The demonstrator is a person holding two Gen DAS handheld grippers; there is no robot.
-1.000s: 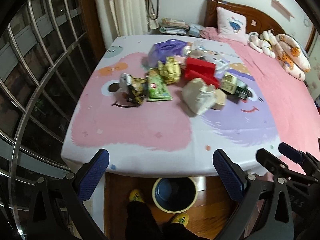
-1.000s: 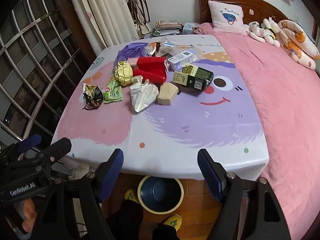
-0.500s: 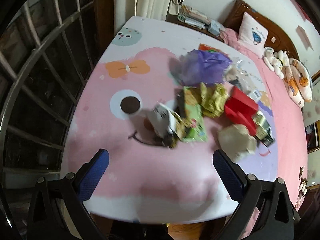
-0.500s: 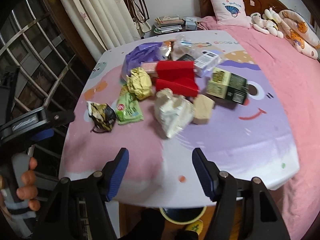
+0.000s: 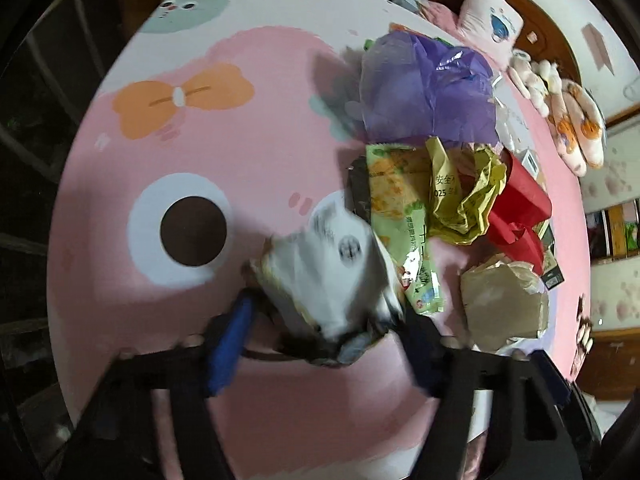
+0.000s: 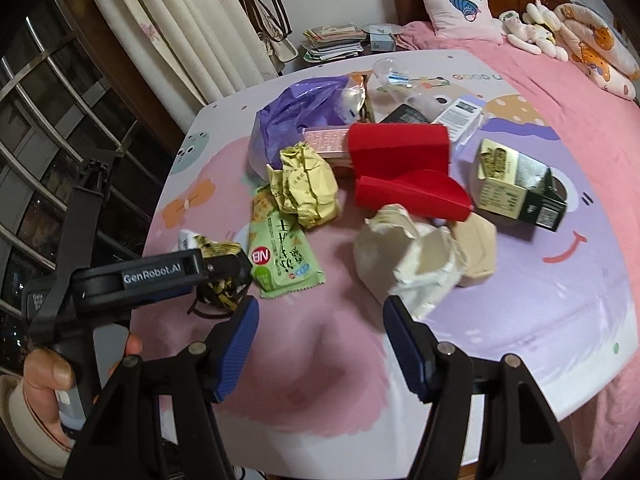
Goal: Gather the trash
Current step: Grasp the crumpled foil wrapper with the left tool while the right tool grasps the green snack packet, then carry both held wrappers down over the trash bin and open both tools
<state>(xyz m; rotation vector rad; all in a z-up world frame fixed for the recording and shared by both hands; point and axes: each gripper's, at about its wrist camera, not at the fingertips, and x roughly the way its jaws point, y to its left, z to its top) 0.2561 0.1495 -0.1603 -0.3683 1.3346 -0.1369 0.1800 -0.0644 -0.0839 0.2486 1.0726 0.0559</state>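
Note:
A heap of trash lies on the cartoon bed sheet (image 5: 200, 120). At the heap's near left lies a crumpled white and dark wrapper (image 5: 336, 276) (image 6: 218, 246). My left gripper (image 5: 325, 308) (image 6: 218, 276) points steeply down over it, its jaws closing, both pads against the wrapper's sides. My right gripper (image 6: 320, 320) hovers open above the pink patch with nothing between its fingers. Its right fingertip is close to a crumpled white paper bag (image 6: 408, 260) (image 5: 500, 304). A green snack packet (image 6: 280, 256) (image 5: 404, 216) lies between the two.
Behind lie a yellow crumpled wrapper (image 6: 306, 184), a purple plastic bag (image 6: 296, 116), a red box (image 6: 400, 160) and a green-black carton (image 6: 516, 188). A window grille (image 6: 48, 128) stands left. A pillow (image 6: 460, 4) and plush toys (image 6: 532, 28) are at the back right.
My left gripper came forward and down from the bed's edge onto the crumpled wrapper, and its jaws narrowed around it. My right gripper moved in over the sheet; the bin dropped out of view.

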